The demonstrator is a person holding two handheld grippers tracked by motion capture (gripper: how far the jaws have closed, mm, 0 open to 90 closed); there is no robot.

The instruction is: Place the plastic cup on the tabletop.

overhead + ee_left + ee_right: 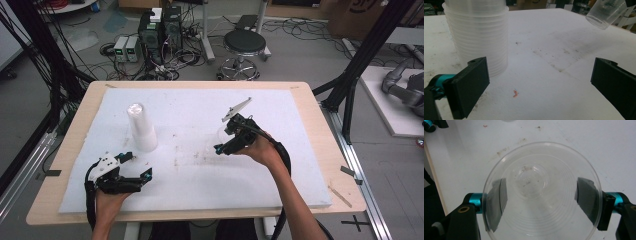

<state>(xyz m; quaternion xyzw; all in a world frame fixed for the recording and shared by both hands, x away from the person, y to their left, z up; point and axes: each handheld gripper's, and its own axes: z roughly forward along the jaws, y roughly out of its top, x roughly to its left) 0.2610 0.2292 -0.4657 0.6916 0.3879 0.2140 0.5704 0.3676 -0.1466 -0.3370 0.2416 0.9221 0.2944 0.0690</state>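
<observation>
I saw a clear, ribbed plastic cup [541, 190], round-mouthed and faintly smudged inside, pinched by my right tool [541, 202] to the right of the cup stack [140, 127]. My left tool [539, 82] sat spread, empty, just before that stack on the white counter [200, 165].

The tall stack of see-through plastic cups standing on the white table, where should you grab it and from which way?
Take the tall stack of clear plastic cups by its round side wall near the top, coming in level from the side. It stands upside down, narrowing upward, so the top cup would probably lift off. The open left tool already faces it.
</observation>
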